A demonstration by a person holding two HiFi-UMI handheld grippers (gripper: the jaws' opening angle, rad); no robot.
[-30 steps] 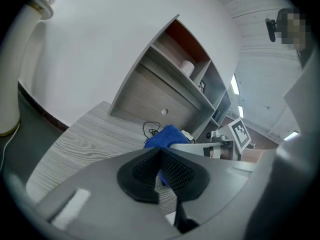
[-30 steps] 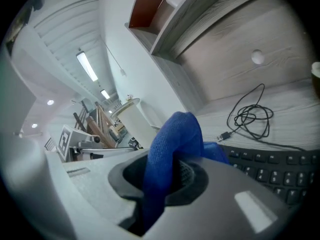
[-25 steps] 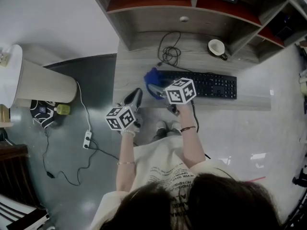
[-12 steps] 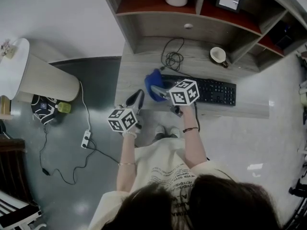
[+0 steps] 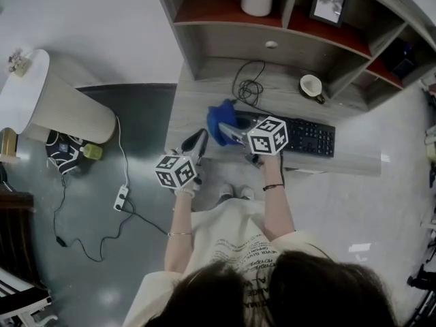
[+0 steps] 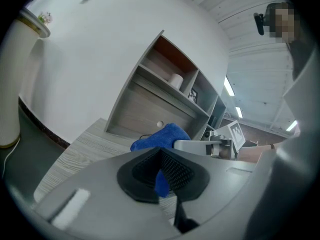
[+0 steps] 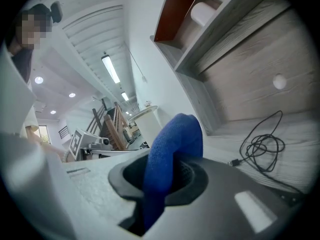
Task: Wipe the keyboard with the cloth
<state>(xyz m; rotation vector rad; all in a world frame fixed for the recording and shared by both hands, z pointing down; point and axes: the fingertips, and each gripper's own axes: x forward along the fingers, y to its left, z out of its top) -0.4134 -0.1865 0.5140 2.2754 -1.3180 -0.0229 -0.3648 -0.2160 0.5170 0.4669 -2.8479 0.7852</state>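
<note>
Fingers of my left gripper [image 5: 199,136] sit drawn together at the near edge of the desk [image 5: 197,97], holding nothing that I can make out. A sliver of blue shows in the slit between the pads [image 6: 177,171]; I take it for cloth seen beyond them, not cloth caught.

Just right and a little farther, my right gripper [image 5: 225,128] has both fingers pinched hard on the blue cloth [image 5: 218,116]. In the right gripper view the fabric bulges past the tips in a rounded fold and trails back between the pads. The bundle hangs at the left end of the black keyboard [image 5: 303,135], over its corner or touching it; I cannot tell which.

Step in hand, as I judge it: the cloth is gripped and at the keyboard's left end, and the wiping itself is not visibly under way. The next move calls for pressing the fold onto the keys and drawing it rightward along the rows, lightly enough not to shove the keyboard. The left gripper is free to steady its near edge.

Farther back, a coiled cable [image 5: 248,87] and a cup [image 5: 311,86] lie off the wiping path, below the shelf [image 5: 204,11].
</note>
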